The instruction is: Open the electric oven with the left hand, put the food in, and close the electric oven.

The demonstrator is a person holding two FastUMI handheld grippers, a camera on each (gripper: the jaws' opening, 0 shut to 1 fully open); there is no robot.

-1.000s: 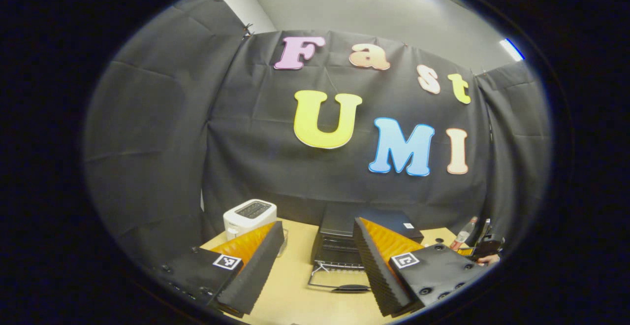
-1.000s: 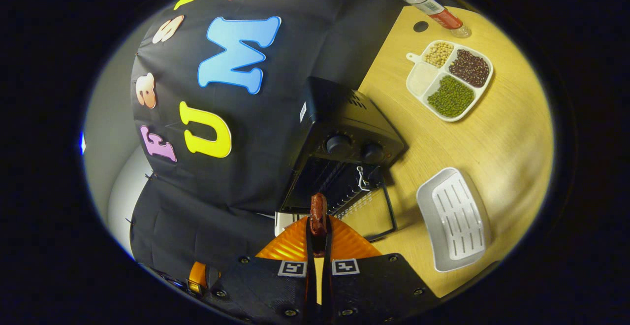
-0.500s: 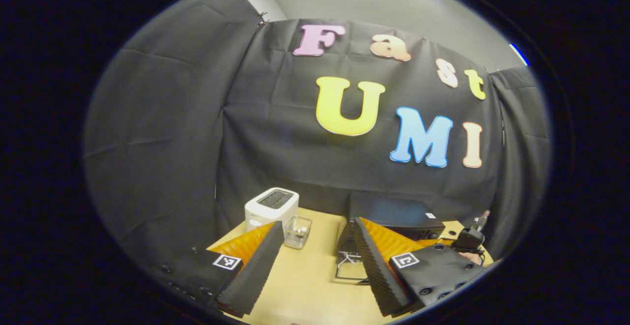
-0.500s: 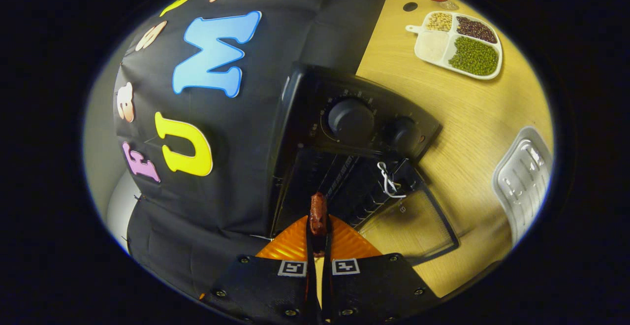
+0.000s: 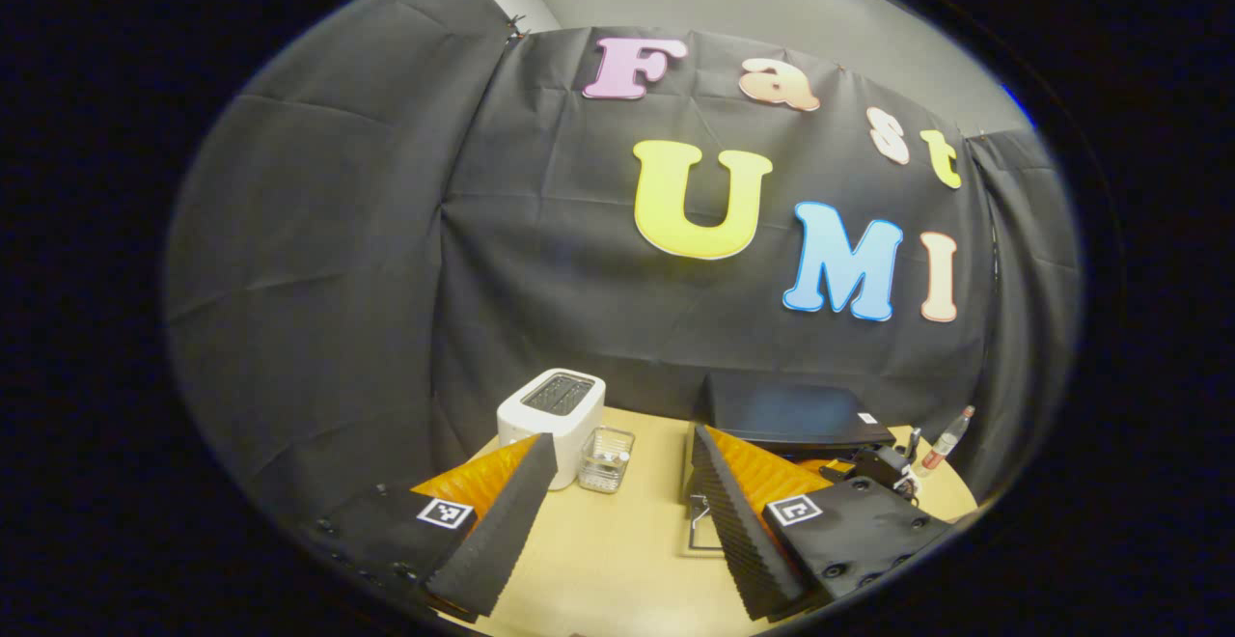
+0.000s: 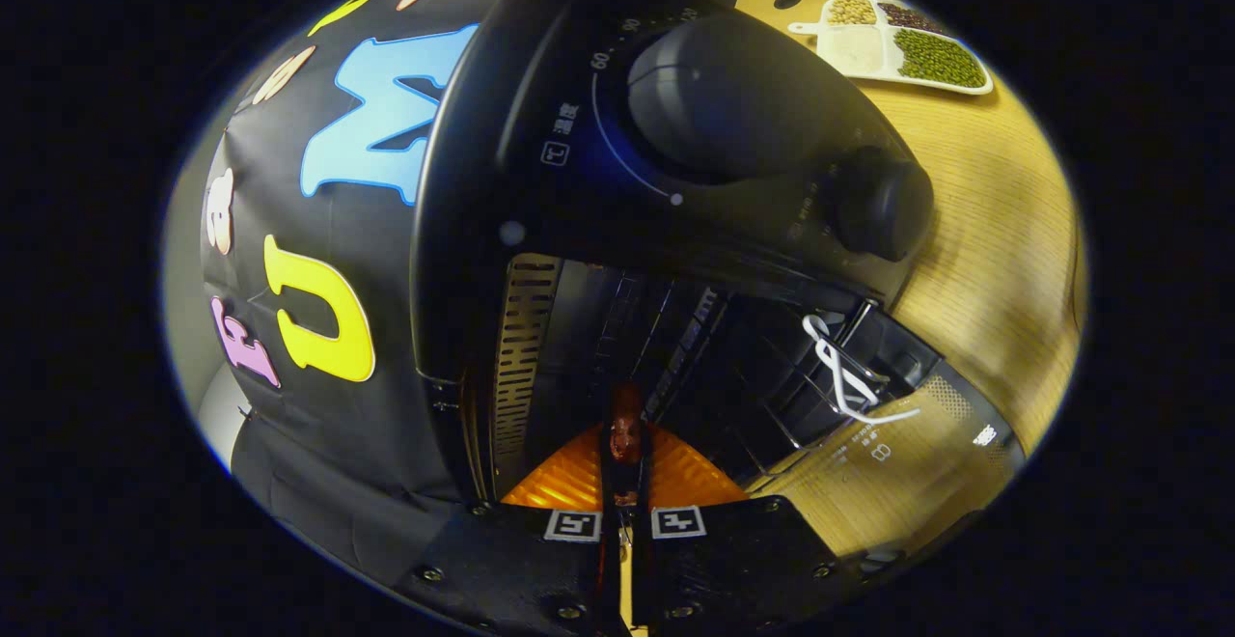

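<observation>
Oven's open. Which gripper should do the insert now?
Right. The right gripper is shut on the sausage at the open oven mouth; the left gripper is open, empty and farther back over the table.

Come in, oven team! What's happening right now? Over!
Right gripper shut on sausage, at open oven mouth. Left gripper open, holding nothing. Nothing in the way.

My right gripper [image 6: 625, 444] pinches a reddish-brown sausage [image 6: 626, 422] between its jaws at the mouth of the open electric oven [image 6: 540, 135], the food's tip just inside the dark cavity. Two control knobs [image 6: 733, 87] loom above; the glass door [image 6: 897, 444] lies folded down over the worktop [image 6: 984, 193]. A divided tray of beans [image 6: 892, 39] sits well beyond.
</observation>
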